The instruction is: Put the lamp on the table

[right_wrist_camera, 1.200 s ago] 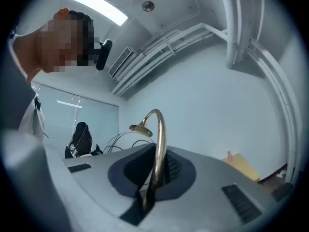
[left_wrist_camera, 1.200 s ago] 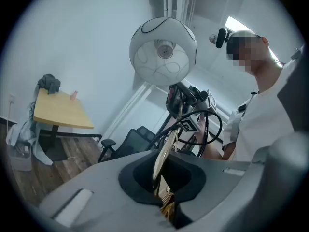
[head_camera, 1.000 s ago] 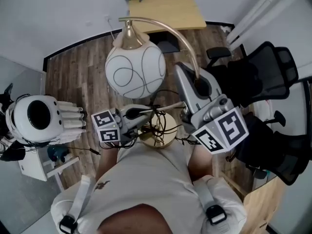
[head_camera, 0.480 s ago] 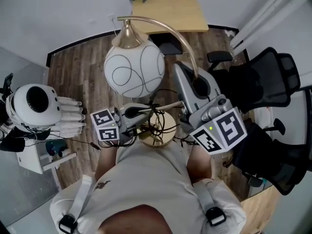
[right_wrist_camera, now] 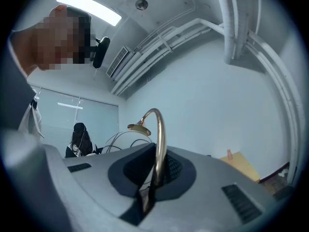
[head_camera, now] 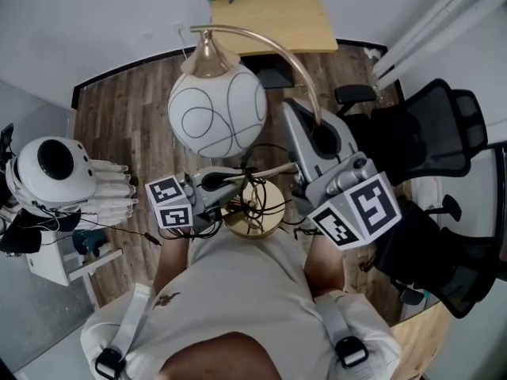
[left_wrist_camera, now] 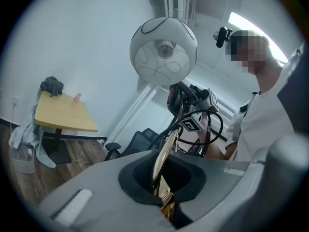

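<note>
Carry step: the brass arched lamp [head_camera: 217, 111] with its white line-patterned globe is airborne, close in front of you; left gripper [left_wrist_camera: 165, 203] and right gripper [right_wrist_camera: 148, 190] are both clenched on its thin brass stem [head_camera: 279, 48]; the light wooden table [head_camera: 273, 18] is well ahead; next, walk over and lower the base flat; since the earlier frame the view has shifted only slightly, and the grips are unchanged.

The lamp globe [head_camera: 218, 121] is white with black swirls, stem [head_camera: 273, 44] brass
</note>
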The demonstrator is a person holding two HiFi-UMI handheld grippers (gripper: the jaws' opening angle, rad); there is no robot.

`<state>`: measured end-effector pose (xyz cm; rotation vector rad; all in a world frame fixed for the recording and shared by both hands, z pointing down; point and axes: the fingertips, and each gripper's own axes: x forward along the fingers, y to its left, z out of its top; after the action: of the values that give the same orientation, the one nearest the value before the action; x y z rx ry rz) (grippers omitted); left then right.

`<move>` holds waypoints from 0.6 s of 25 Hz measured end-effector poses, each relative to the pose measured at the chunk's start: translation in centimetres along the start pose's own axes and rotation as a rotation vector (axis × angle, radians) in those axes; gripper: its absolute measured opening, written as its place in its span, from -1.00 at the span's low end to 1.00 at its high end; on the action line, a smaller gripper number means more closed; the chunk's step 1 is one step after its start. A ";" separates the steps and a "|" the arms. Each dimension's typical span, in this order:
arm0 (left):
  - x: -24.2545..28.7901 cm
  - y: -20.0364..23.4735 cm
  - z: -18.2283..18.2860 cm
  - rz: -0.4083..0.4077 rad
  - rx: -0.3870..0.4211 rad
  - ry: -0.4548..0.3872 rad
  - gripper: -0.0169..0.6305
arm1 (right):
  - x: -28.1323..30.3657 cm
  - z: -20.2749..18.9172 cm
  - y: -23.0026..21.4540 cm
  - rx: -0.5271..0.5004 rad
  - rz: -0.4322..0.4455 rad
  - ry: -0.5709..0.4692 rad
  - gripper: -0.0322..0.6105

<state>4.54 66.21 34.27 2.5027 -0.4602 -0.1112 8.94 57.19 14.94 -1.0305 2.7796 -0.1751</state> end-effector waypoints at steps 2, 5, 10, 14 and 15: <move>0.3 0.9 0.6 -0.003 0.003 0.000 -0.95 | 0.7 0.0 -0.7 -0.005 -0.003 0.003 -0.89; 0.8 2.5 1.7 -0.011 0.007 0.004 -0.95 | 2.1 0.1 -2.0 -0.012 -0.011 -0.001 -0.89; 0.7 6.0 3.8 -0.024 0.017 0.008 -0.95 | 5.5 -0.2 -4.0 -0.019 -0.023 -0.004 -0.89; 0.5 8.9 5.9 -0.034 0.023 0.018 -0.95 | 8.6 -0.3 -5.5 -0.025 -0.039 -0.002 -0.89; 0.5 9.6 6.4 -0.036 0.024 0.019 -0.95 | 9.3 -0.3 -5.9 -0.026 -0.044 0.000 -0.89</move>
<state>0.94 55.23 34.46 2.5344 -0.4112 -0.0958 5.69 46.71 15.14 -1.0976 2.7678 -0.1453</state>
